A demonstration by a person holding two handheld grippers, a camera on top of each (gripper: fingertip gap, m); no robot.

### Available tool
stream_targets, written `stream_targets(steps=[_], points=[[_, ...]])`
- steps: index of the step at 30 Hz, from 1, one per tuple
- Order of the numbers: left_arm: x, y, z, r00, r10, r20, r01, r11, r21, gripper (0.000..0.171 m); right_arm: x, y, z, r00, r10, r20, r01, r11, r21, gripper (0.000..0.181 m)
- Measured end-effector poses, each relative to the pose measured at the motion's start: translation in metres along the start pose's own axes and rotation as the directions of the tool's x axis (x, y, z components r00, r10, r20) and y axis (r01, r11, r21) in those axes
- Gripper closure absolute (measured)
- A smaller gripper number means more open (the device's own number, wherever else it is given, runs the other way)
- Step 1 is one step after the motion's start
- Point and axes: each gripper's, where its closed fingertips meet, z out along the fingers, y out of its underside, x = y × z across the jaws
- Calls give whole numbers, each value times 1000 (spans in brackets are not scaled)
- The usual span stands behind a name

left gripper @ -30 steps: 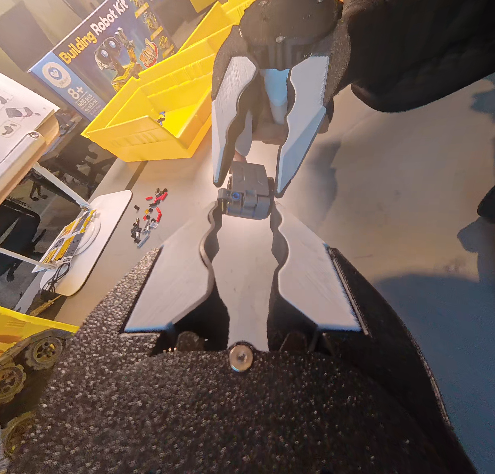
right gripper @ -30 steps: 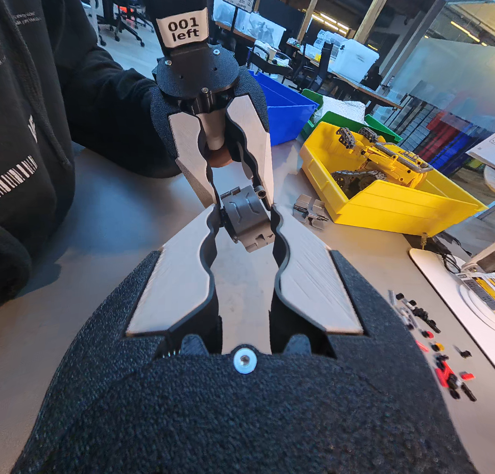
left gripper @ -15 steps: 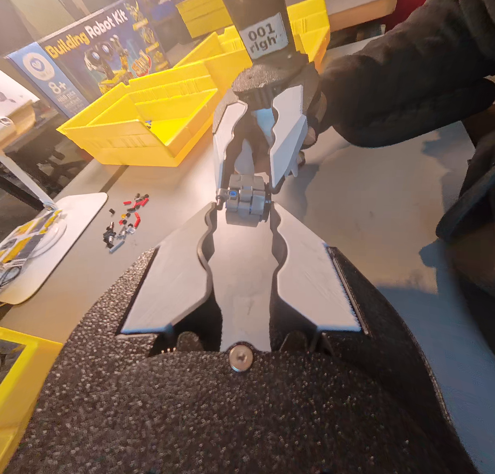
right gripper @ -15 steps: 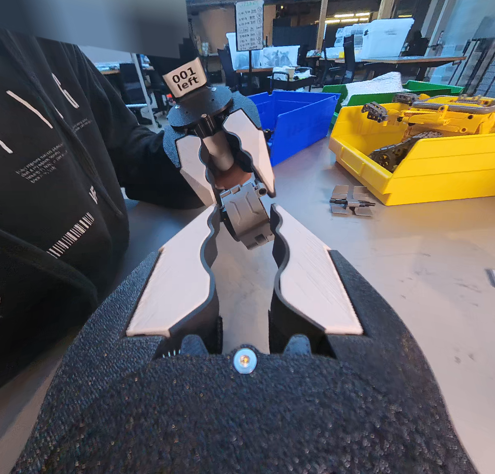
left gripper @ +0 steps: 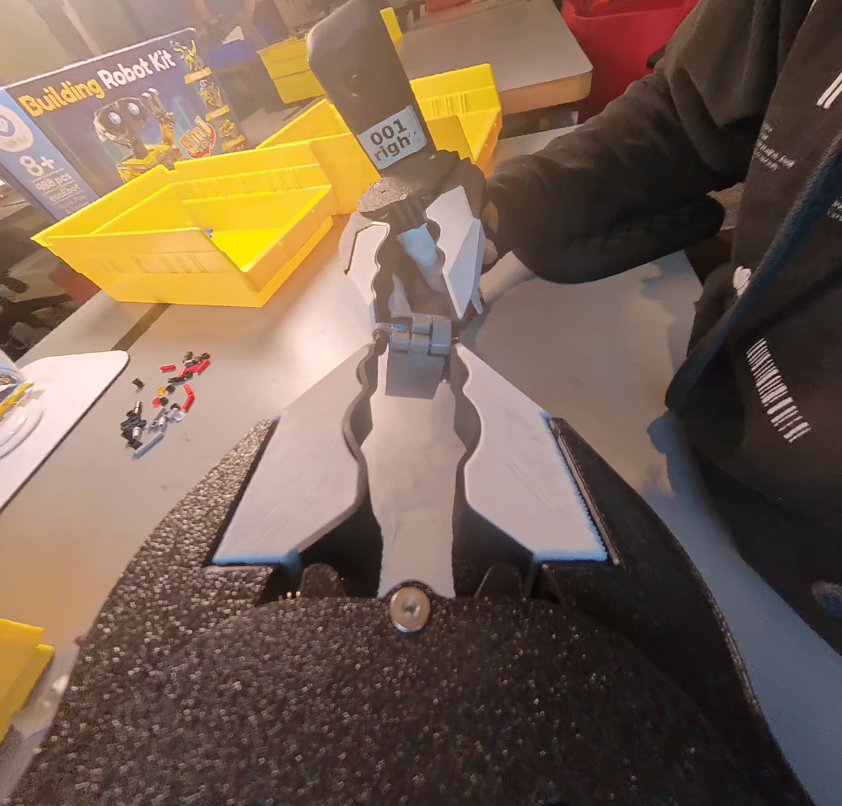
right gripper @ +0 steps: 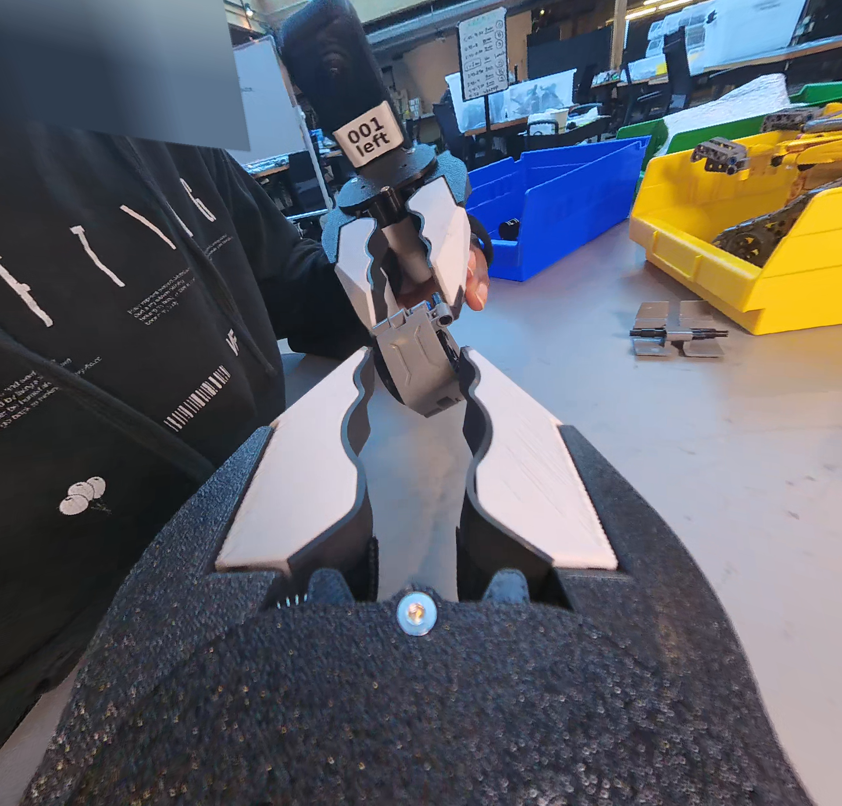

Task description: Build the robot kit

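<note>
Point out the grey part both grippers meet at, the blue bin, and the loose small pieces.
grey part [right gripper: 417, 367], right wrist view, on its flat panel face.
blue bin [right gripper: 565, 210], right wrist view, on its near side wall.
small pieces [left gripper: 166, 394], left wrist view, middle of the scatter.

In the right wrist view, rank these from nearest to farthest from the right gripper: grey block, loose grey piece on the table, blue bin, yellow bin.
1. grey block, between the right gripper jaws.
2. loose grey piece, on the table to the right.
3. and 4. blue bin, ahead right, and yellow bin, far right: too close to call.
</note>
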Motion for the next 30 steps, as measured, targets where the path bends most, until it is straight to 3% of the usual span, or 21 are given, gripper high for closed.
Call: stream_targets(steps=[13,21,25,27,30], points=[[12,6,5,998,53,-38,-54,998,-40,149,-10,16,8,1000,-16,23,19,993,-117,147],[4,15,4,997,-41,-63,40,999,-11,147,3,15,3,999,-32,-42,26,991,-130,146],[1,16,3,994,-79,-77,80,997,8,124,4,18,1,997,-40,-59,30,987,-161,146],[2,19,7,992,-100,-79,101,995,-1,121,3,18,3,997,-32,-64,20,984,-175,146],[6,21,11,983,-138,-119,139,990,-3,140,5,15,5,993,-58,-104,37,982,-186,147]])
